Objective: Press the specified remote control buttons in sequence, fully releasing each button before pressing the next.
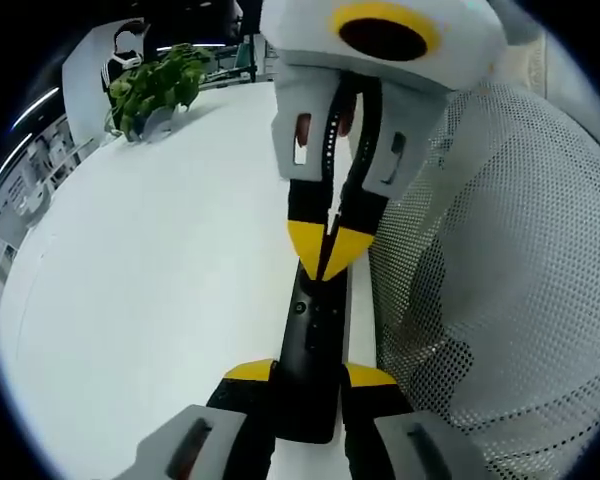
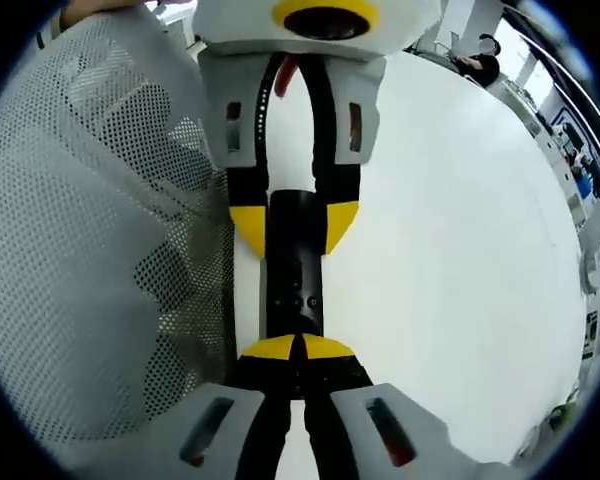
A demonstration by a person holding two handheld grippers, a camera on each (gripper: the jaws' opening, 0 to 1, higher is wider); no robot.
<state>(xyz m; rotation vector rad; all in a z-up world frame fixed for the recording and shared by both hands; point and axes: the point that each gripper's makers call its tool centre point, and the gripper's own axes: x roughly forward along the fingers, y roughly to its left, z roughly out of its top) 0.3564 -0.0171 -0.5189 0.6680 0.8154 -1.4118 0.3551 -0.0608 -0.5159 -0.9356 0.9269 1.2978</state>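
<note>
A slim black remote control (image 1: 315, 330) lies lengthwise over the white table (image 1: 160, 280). My left gripper (image 1: 310, 375) is shut on its near end, one yellow-tipped jaw on each side. In the left gripper view my right gripper (image 1: 327, 248) comes in from above, jaws shut together, with the tips resting on the remote's far part. In the right gripper view the remote (image 2: 295, 275), with small round buttons on it, runs from my shut right gripper (image 2: 300, 348) up to the left gripper (image 2: 295, 225) clamping its other end. I cannot tell which button the tips touch.
A person's white mesh garment (image 1: 490, 260) hangs close beside the remote, also as the mesh garment (image 2: 90, 230) in the right gripper view. A green potted plant (image 1: 155, 85) stands at the table's far edge. A seated person (image 2: 478, 65) is in the distance.
</note>
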